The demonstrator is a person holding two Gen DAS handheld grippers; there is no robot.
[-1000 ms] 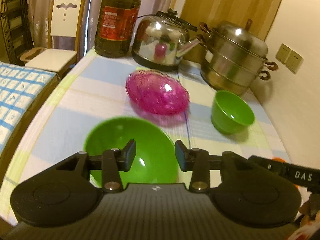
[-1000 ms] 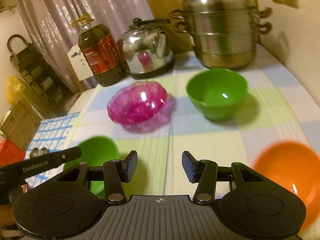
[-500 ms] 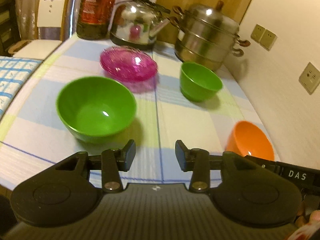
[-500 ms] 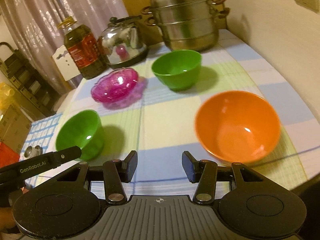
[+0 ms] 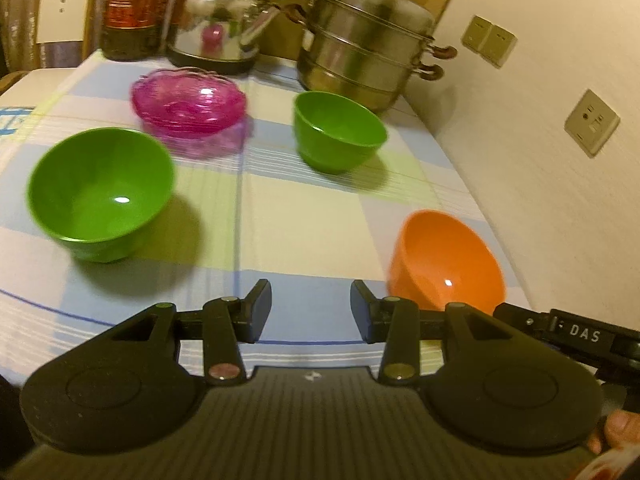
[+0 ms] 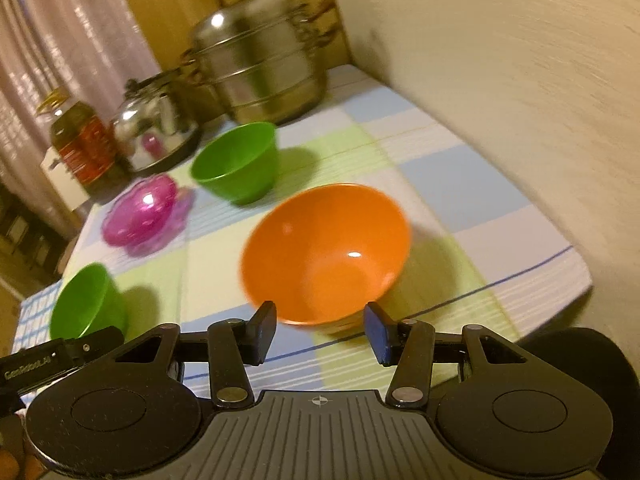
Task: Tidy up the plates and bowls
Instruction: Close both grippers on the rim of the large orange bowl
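Note:
Two green bowls, an orange bowl and a pink glass dish stand apart on a checked tablecloth. In the left wrist view the near green bowl (image 5: 100,192) is at left, the pink dish (image 5: 188,100) behind it, the far green bowl (image 5: 338,132) at centre and the orange bowl (image 5: 446,260) at right. My left gripper (image 5: 310,312) is open and empty above the table's front edge. My right gripper (image 6: 320,328) is open and empty just in front of the orange bowl (image 6: 326,252). The right view also has the far green bowl (image 6: 238,162), the pink dish (image 6: 140,210) and the near green bowl (image 6: 86,302).
A steel steamer pot (image 5: 368,40), a kettle (image 5: 218,32) and an oil bottle (image 5: 132,8) stand along the back of the table. The wall (image 5: 540,120) runs along the right side. A white chair (image 5: 62,4) stands beyond the far left corner.
Both grippers have pulled back from the table, bringing all the bowls into view. The right gripper has swung right to face the orange bowl. The bowls have not moved.

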